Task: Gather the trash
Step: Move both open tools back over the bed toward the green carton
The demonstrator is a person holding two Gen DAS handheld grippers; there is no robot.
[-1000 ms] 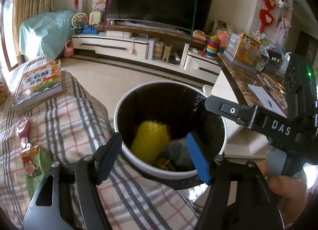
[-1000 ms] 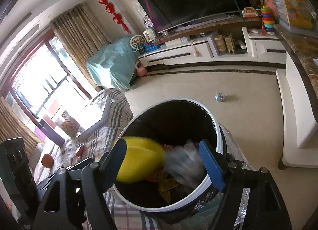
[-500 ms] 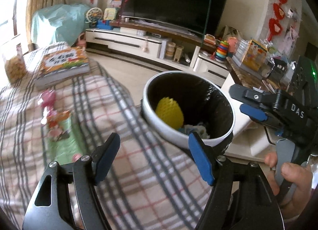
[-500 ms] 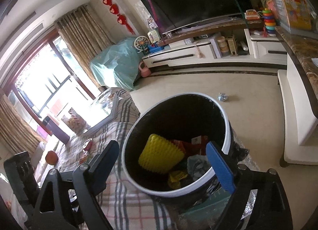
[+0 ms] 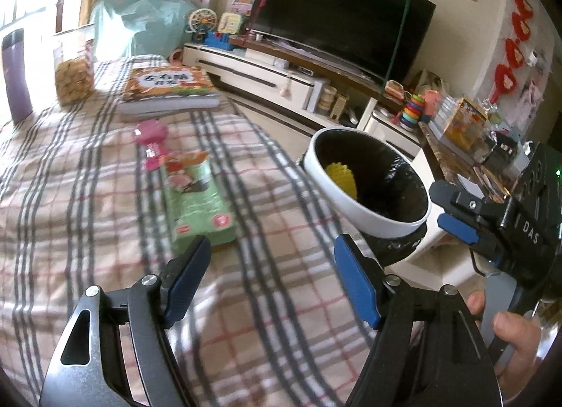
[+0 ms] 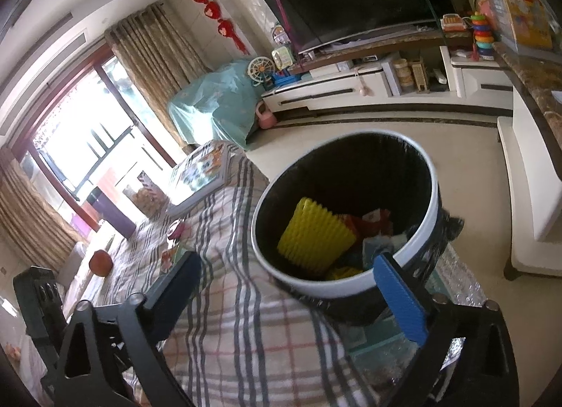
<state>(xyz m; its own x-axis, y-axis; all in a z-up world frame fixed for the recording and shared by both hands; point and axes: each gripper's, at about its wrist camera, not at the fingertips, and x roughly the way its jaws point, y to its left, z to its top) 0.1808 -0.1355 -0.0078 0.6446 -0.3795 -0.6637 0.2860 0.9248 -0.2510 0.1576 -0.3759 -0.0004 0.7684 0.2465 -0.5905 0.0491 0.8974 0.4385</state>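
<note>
My left gripper (image 5: 272, 266) hangs open and empty above the plaid tablecloth (image 5: 87, 231). Just ahead of its left finger lies a green snack packet (image 5: 196, 203), with a pink wrapper (image 5: 154, 140) beyond it. The white-rimmed bin (image 5: 368, 221) with a black liner stands at the table's right edge and holds a yellow ridged item (image 5: 340, 177). My right gripper (image 6: 288, 266) hovers at the near rim of the bin (image 6: 337, 289). Its jaws are opening and nothing is between them. Below lie the yellow ridged item (image 6: 312, 231) and crumpled wrappers (image 6: 376, 228).
A picture book (image 5: 168, 91), a jar of biscuits (image 5: 73, 70) and a purple cup (image 5: 15, 73) stand at the far end of the table. A red fruit (image 6: 100, 263) lies on it too. A TV cabinet (image 6: 368, 87), bare floor and a marble-topped counter (image 6: 537, 91) surround the bin.
The left gripper swung left from over the bin to above the cloth near the green packet. The right gripper's jaws widened and it drew back from the bin, where the trash now lies.
</note>
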